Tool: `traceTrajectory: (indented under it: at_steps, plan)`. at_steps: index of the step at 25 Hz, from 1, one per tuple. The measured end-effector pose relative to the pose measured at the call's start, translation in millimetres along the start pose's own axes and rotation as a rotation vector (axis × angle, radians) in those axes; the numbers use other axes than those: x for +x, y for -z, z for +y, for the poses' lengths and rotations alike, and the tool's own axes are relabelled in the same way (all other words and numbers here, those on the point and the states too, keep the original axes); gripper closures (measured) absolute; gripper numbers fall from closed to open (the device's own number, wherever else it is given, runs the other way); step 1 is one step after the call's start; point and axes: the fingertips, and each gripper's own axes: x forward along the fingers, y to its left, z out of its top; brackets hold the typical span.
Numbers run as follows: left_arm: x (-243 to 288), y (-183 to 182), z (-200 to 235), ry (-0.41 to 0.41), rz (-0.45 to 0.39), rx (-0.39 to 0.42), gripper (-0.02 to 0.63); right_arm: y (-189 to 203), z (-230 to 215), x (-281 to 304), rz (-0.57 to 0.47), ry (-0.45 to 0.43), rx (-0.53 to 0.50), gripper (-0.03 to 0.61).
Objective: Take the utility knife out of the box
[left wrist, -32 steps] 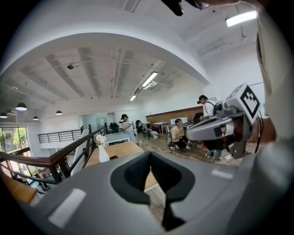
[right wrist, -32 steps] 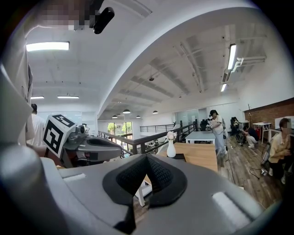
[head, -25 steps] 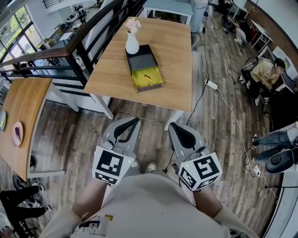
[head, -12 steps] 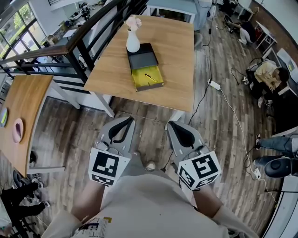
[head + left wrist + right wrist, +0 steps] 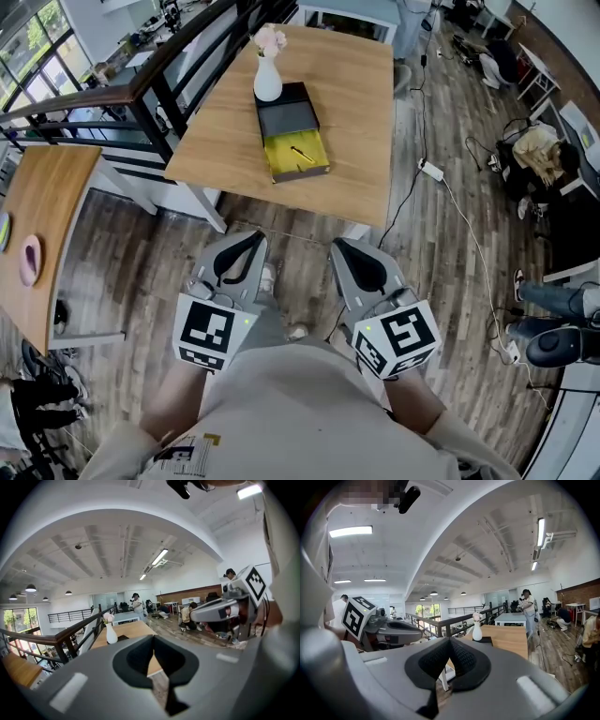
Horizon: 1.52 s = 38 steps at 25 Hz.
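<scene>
Approach step, by the look of it; left gripper (image 5: pixel 246 246) and right gripper (image 5: pixel 348 251) both pressed together, empty, at lower centre; utility knife (image 5: pixel 302 155) lies in open yellow box (image 5: pixel 284 169) on bench (image 5: pixel 352 112), upper centre; next: reach the bench, spread one gripper over the knife.

Head cam looked steeply down from above the person, past left gripper (image 5: pixel 251 239) and right gripper (image 5: pixel 339 246) to the table (image 5: pixel 347 141) farther off. Each gripper cam sat low behind its own jaws, facing roughly level at that table from well away. All three shared table and vase (image 5: pixel 267 84); each gripper cam caught the other gripper.
</scene>
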Motion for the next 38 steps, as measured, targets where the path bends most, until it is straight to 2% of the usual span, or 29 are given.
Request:
traceTrajectory:
  at_steps: [16,26,33,38]
  plan:
    - [97.1,13.5,71.2,0.071,0.042,-0.033,0.612,1.9,-51.6,111.8,0.073,0.021,0.02,0.578]
    - [171.2,11.5,142.8,0.131,0.061,-0.037,0.612,-20.6,-97.3,201.4,0.095,0.094,0.013,0.578]
    - [210.9,18.7,203.8,0.157,0.073,-0.061,0.611,-31.2,-109.9,265.5,0.129,0.1,0.016,0.578]
    - [233.3,25.2,240.3,0.192,0.071,-0.045,0.611,-43.6,-108.7,303.5,0.126,0.111,0.007,0.578]
